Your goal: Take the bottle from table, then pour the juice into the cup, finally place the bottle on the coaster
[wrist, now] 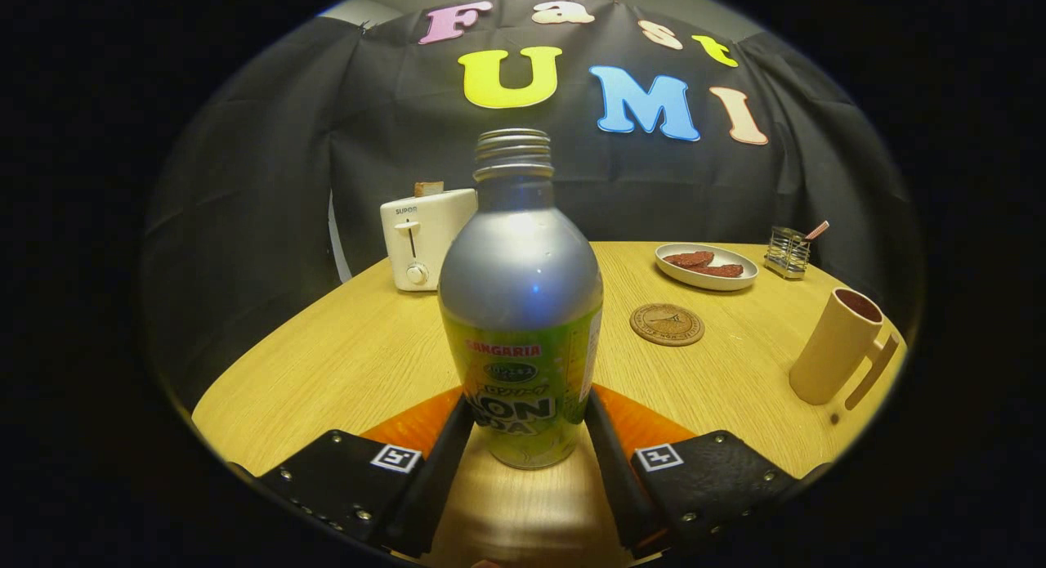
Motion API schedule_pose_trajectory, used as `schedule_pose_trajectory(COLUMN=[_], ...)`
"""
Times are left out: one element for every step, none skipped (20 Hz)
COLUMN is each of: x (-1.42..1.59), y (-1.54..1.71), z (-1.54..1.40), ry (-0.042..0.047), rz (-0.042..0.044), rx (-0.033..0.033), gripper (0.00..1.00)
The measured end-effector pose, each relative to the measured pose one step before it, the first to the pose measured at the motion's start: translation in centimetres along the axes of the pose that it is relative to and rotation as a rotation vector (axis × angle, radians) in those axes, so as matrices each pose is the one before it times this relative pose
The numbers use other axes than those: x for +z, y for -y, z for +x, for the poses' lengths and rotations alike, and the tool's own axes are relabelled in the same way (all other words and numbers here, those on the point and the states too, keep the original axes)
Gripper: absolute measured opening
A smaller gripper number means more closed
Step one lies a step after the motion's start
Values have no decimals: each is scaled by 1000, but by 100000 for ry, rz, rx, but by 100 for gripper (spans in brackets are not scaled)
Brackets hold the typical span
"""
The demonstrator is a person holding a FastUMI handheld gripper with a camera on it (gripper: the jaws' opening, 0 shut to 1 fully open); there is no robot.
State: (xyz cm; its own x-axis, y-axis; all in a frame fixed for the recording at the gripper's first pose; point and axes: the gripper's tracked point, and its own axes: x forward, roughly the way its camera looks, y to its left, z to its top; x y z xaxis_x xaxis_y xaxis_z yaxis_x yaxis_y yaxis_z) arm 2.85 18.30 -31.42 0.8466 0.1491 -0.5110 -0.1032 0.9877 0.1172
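Tongs (523,425) pressing bottle (521,306), open tabletop (343,364) around

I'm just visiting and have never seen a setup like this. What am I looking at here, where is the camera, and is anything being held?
There is no robot arm here: a person carries a two-finger grasping tool, and a fisheye camera riding on it looks forward along its fingers. Between those fingers stands a silver metal bottle with a green label, cap off; both fingers press its lower sides, so it seems gripped. It is on a round light wooden table. Beyond it lie a round cork coaster, a tan plastic cup with a handle, a white toaster, a white plate with reddish food and a small wire rack.
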Motion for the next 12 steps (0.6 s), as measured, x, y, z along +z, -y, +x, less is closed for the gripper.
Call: schedule_pose_trajectory(x=[118, 193, 320, 426, 440, 712, 539, 667, 97, 424, 778, 613], y=[8, 84, -115, 166, 205, 73, 448, 275, 2, 294, 132, 295], z=[-17, 10, -230, -107, -155, 107, -458, 140, -353, -287, 25, -447], ry=[-207, -154, 399, 603, 424, 325, 694, -124, -827, 876, 463, 899], rz=[697, 294, 322, 16, -18, 331, 298, 1528, 2488, 2042, 1807, 1307], rx=[455, 95, 1121, -240, 342, 110, -416, 548, 897, 296, 328, 143], gripper=[80, 79, 79, 77, 75, 75, 75, 75, 75, 75, 75, 75])
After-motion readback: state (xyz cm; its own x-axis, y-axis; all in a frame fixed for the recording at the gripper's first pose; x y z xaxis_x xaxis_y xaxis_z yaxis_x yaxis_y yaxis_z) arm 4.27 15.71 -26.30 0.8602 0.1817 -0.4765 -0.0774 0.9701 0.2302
